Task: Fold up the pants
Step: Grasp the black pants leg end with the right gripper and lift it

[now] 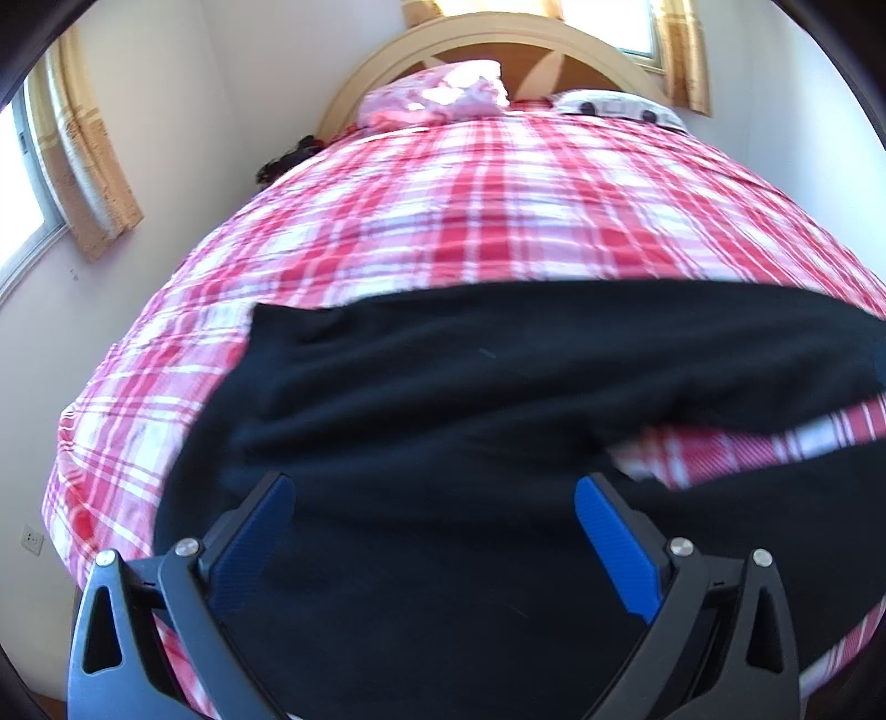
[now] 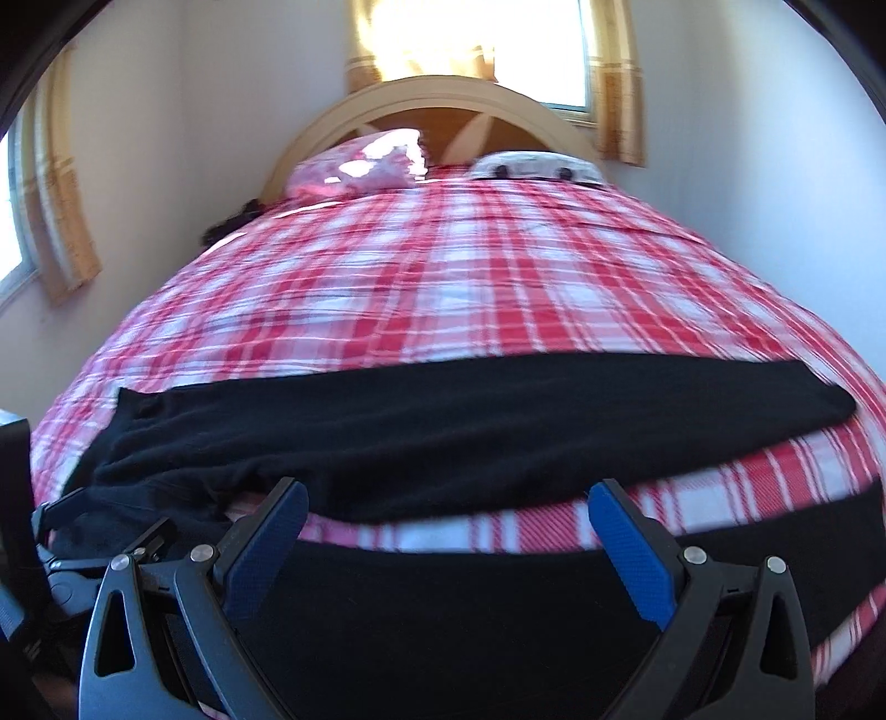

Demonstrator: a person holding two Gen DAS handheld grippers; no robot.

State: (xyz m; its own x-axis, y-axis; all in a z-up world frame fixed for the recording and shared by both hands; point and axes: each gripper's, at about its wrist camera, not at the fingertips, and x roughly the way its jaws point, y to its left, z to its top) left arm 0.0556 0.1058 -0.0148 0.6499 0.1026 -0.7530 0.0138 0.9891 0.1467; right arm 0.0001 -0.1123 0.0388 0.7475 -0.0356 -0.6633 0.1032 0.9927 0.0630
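Black pants (image 1: 498, 387) lie spread across the near end of a bed with a red and white plaid cover (image 1: 470, 210). Their two legs run to the right with a strip of cover showing between them. My left gripper (image 1: 434, 493) is open with blue pads, low over the waist part of the pants. In the right wrist view the pants (image 2: 470, 421) show both legs. My right gripper (image 2: 448, 495) is open over the near leg (image 2: 470, 598) and holds nothing. The left gripper's body (image 2: 72, 554) shows at the left edge.
A pink pillow (image 1: 437, 94) and a white patterned pillow (image 1: 620, 105) lie against a rounded wooden headboard (image 1: 476, 39). Walls stand close on both sides of the bed. Curtained windows sit left (image 1: 72, 160) and behind the headboard (image 2: 476, 39).
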